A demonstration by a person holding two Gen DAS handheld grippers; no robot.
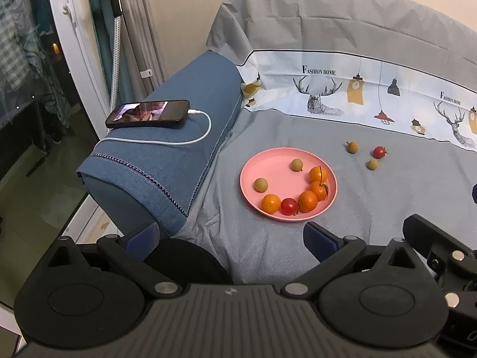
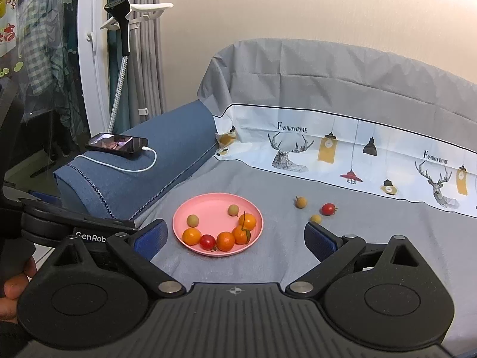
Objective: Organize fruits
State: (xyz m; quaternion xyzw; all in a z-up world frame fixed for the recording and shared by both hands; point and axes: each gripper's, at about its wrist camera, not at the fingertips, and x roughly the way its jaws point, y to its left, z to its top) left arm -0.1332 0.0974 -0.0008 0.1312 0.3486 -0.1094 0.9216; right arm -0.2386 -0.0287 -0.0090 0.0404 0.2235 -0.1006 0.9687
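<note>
A pink plate [image 1: 277, 167] [image 2: 208, 205] lies on the grey sofa cover. It holds several small oranges, a red cherry tomato [image 1: 288, 205] [image 2: 207, 241] and two tan longans. Right of the plate, loose on the cover, lie a longan [image 1: 352, 147] [image 2: 301, 202], a red tomato [image 1: 379, 152] [image 2: 328, 208] and a second longan [image 1: 372, 164] [image 2: 315, 218]. My left gripper [image 1: 232, 241] is open and empty, hovering near the plate's front. My right gripper [image 2: 235, 235] is open and empty, just before the plate.
A blue armrest [image 1: 167, 149] [image 2: 134, 173] stands left of the plate with a phone [image 1: 149, 113] [image 2: 117, 143] and white charging cable on it. A patterned cloth [image 1: 357, 89] covers the backrest. A garment steamer [image 2: 120, 29] stands by the window.
</note>
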